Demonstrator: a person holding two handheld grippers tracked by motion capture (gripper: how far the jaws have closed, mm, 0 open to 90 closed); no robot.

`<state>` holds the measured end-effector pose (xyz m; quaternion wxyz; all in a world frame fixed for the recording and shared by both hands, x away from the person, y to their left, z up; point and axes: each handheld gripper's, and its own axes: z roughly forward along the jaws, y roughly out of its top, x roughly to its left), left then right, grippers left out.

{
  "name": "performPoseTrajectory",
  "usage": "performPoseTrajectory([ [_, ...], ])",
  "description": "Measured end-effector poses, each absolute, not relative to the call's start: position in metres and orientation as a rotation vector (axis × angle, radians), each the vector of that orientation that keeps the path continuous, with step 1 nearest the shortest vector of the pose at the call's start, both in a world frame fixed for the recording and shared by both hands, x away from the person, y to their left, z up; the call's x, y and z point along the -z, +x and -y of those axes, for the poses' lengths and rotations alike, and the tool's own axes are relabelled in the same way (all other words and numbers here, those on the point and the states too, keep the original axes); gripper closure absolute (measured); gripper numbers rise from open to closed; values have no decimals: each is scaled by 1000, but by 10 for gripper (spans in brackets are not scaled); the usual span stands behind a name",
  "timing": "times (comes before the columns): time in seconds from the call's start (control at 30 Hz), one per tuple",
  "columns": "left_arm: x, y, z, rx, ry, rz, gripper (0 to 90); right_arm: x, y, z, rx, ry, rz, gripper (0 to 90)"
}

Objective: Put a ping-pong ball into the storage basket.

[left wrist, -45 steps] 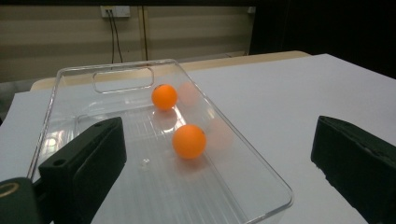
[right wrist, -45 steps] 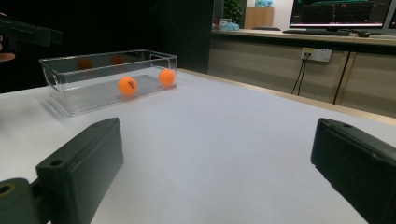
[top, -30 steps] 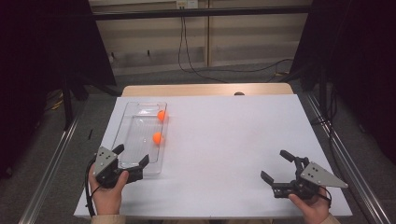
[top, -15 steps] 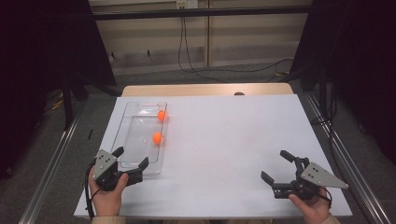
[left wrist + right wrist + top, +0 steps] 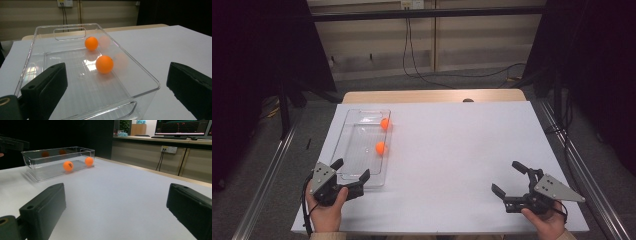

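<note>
A clear plastic tray point(image 5: 357, 150) lies on the left of the white table and holds two orange balls, one farther point(image 5: 385, 123) and one nearer point(image 5: 381, 147). My left gripper point(image 5: 351, 169) stands open at the tray's near end, held in a hand. Its own view shows the tray rim point(image 5: 150, 82) between the wide-apart jaws, with both balls point(image 5: 91, 43) point(image 5: 104, 64) inside. My right gripper point(image 5: 506, 177) is open near the front right of the table, with nothing in it. From there the tray point(image 5: 32, 157) and both balls point(image 5: 68, 166) point(image 5: 88, 161) show far off.
The white table top point(image 5: 462, 150) stretches between the two grippers. A wooden strip point(image 5: 432, 96) runs along its far edge. Metal rails point(image 5: 572, 160) flank both sides, and cables point(image 5: 412, 60) hang down the back wall.
The left gripper has slipped very slightly toward the near edge. The right gripper, tray and balls stay where they were.
</note>
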<state>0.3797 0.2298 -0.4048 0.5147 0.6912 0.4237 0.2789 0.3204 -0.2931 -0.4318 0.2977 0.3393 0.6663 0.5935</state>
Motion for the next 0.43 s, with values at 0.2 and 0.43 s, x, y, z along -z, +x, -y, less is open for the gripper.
performPoseTrajectory([
  [0.2, 405, 381, -228, -665, 1646, -1017, 33, 432, 320, 294, -1570, 904, -1773, 17],
  [0.43, 407, 383, -227, -659, 1658, -1011, 33, 433, 320, 296, -1574, 916, -1769, 17],
])
